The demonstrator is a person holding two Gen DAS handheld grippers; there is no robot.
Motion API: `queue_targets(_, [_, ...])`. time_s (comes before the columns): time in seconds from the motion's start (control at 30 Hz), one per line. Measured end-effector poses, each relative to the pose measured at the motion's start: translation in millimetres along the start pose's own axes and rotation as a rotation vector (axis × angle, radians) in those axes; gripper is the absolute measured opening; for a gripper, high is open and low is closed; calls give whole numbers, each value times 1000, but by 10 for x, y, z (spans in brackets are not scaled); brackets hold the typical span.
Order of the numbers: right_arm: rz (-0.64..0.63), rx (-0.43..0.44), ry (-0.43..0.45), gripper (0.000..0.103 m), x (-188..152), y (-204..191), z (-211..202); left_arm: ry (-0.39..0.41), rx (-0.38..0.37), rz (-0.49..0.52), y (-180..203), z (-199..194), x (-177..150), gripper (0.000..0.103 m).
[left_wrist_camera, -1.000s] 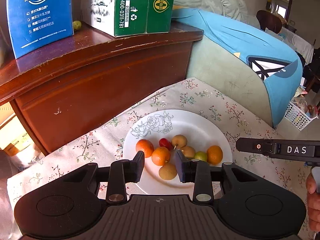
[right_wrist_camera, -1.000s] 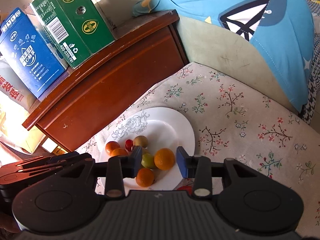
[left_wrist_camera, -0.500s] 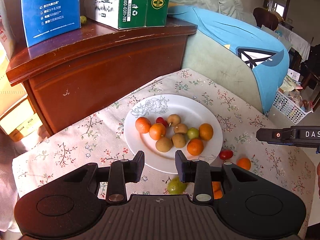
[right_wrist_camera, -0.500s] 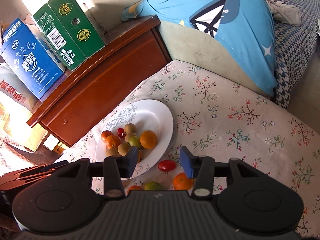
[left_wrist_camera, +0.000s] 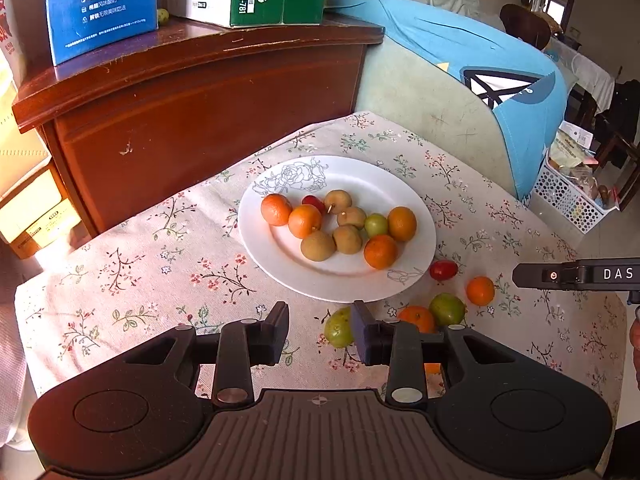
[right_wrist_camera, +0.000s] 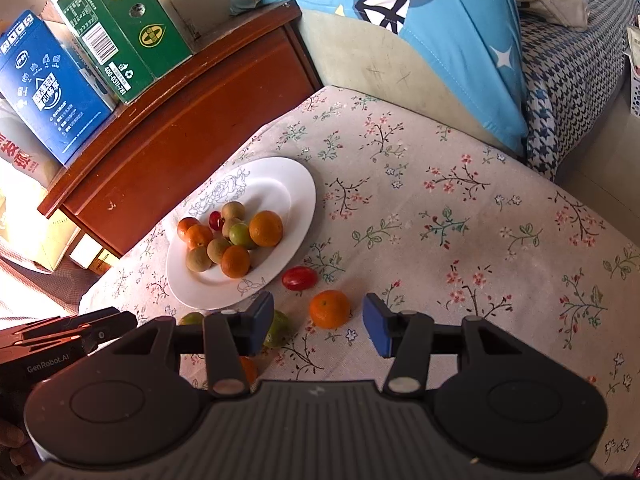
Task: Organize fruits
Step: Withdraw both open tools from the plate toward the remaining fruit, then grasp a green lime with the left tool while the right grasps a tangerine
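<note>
Both claws pulled back from plate (left_wrist_camera: 416,276); right claw (right_wrist_camera: 318,322) wide, orange (right_wrist_camera: 330,309) between; left claw (left_wrist_camera: 320,330) wide, empty.

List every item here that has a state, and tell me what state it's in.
Left gripper: open, empty, above the cloth.
Right gripper: open, empty, an orange on the cloth between its fingers.
Plate: upright, holding a pile of fruit.
Tomato: loose on the cloth beside the plate.
Green carton: closed, on the cabinet.
Blue carton: closed, beside it.
</note>
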State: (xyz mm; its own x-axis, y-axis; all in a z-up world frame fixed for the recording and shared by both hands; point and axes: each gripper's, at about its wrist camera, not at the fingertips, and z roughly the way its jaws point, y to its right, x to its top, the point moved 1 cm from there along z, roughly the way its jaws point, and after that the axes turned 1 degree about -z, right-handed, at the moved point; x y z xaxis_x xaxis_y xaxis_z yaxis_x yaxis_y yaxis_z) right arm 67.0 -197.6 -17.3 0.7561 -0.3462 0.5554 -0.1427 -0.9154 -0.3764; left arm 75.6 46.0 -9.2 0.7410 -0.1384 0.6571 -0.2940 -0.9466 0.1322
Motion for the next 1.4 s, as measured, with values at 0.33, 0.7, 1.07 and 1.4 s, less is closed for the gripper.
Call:
queue_targets(0.33, [-44, -14, -3, 51, -67, -20, 119, 0, 13, 19, 12, 118, -77, 33])
queue_targets(0.7, [-70, -40, -13, 46, -86, -47, 299, -31, -18, 56, 36, 332, -132, 32])
queue_targets(1.07, [-73, -39, -34, 42, -91, -65, 404, -37, -54, 98, 135, 477, -165, 31])
queue_targets(1.4, [-79, -42, -47, 38, -105, -80, 470, -48, -45, 116, 179, 625, -192, 31])
